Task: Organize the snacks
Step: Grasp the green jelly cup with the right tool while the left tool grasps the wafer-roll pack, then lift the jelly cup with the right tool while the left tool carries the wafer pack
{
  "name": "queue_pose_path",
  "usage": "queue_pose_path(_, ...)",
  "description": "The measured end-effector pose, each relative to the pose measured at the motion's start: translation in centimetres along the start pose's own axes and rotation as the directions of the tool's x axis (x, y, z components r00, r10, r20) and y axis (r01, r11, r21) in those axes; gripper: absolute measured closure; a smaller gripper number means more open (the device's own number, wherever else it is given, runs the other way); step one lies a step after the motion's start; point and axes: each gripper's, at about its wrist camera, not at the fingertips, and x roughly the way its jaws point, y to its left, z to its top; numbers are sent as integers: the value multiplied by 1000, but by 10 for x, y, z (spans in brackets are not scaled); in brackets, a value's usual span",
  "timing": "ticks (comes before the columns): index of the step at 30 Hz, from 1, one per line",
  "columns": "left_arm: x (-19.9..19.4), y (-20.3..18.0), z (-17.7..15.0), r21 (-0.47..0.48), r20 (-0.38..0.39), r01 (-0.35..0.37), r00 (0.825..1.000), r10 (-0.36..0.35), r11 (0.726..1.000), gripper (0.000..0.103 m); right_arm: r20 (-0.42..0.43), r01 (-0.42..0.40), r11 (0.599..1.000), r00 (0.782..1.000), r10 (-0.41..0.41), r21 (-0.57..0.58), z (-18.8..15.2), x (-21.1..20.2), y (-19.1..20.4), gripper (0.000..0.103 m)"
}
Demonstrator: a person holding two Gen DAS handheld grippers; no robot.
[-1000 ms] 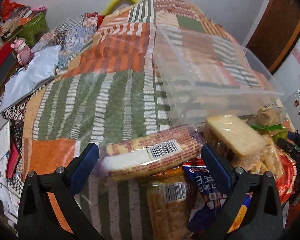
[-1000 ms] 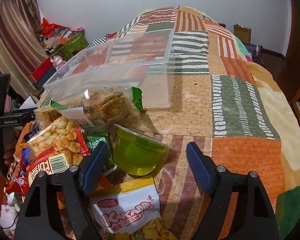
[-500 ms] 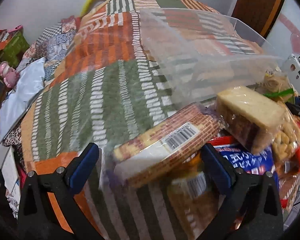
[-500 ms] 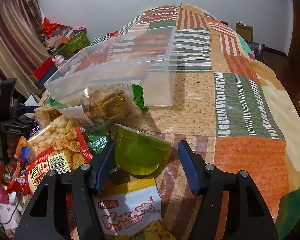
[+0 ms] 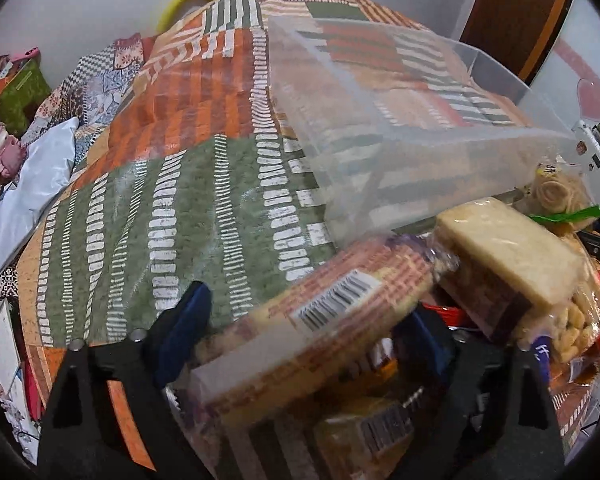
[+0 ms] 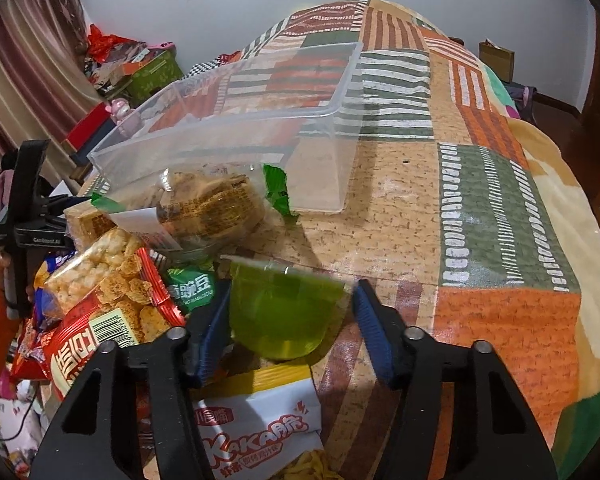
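In the left wrist view, a pale blue-white pillow [image 5: 28, 184] lies at the left edge of the frame on the patchwork blanket of orange, green and striped squares [image 5: 148, 216]. At lower centre, the left gripper [image 5: 300, 332] has its blue-padded jaws pressed against the ends of a long clear-wrapped pack of brown wafer biscuits with a white barcode label [image 5: 320, 320], which lies tilted, its right end higher. Right of it sits a wrapped block of pale sponge cake [image 5: 508, 252], and above that, in the upper right, the clear rectangular plastic bin [image 5: 380, 128] rests on the blanket.

In the right wrist view, the other gripper's black frame shows at the left edge. Next comes a red bag of puffed rice crackers [image 6: 100, 304], then a clear bag of round brown crisps [image 6: 212, 208] touching the bin's near wall [image 6: 228, 144]. At lower centre, the right gripper [image 6: 288, 328] has its jaws apart, straddling a translucent green jelly cup [image 6: 284, 312]; the left pad is just beside the cup, the right pad is near it, and contact cannot be told. Below lies a white and yellow snack bag with red lettering [image 6: 260, 428].
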Motion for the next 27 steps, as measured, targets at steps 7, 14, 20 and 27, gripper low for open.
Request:
queue_pose_path(7,-17,-5,-13,-14,27,1,1000,-1,1000,45,13,-11,1000,1000,11,18,-2,-4,2,60)
queue_pose_path(14,-33,-15,-28,1,34,-27,999,27,1000,62,34,-22,999,999,21,35,-6,-12,-1,60)
queue_pose_path(20,-45,-17,-39,-8,10,-7,1000,8,1000,66,62,-34,998,998,31,55,-7,-24,-5,60)
queue_pose_path(27,-34,-21,-23,16,-29,-38,999,39,999,60,87,-44,998,995,39,54,-4,-32,-5,60)
